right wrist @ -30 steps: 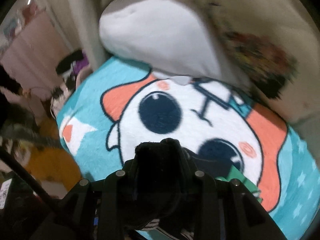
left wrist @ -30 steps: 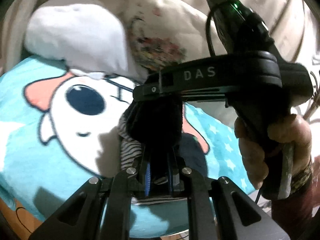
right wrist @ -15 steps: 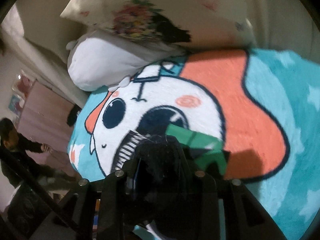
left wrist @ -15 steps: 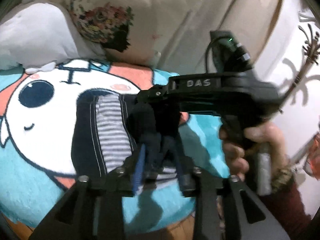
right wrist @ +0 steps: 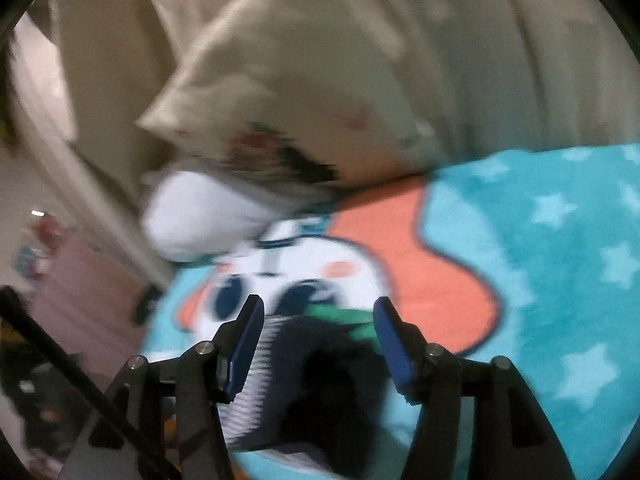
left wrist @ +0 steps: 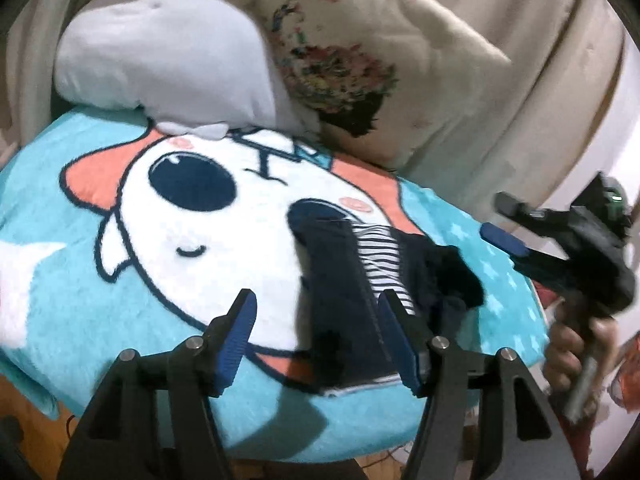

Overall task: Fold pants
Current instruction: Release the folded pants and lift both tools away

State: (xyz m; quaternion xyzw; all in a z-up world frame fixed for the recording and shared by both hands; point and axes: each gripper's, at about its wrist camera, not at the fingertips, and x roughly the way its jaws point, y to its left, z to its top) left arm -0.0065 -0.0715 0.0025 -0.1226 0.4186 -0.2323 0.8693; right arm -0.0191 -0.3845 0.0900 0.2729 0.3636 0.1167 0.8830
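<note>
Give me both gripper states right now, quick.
Left gripper: open, holding nothing; the folded pants lie on the cartoon blanket beyond its fingers.
Right gripper: open, holding nothing, above the pants.
</note>
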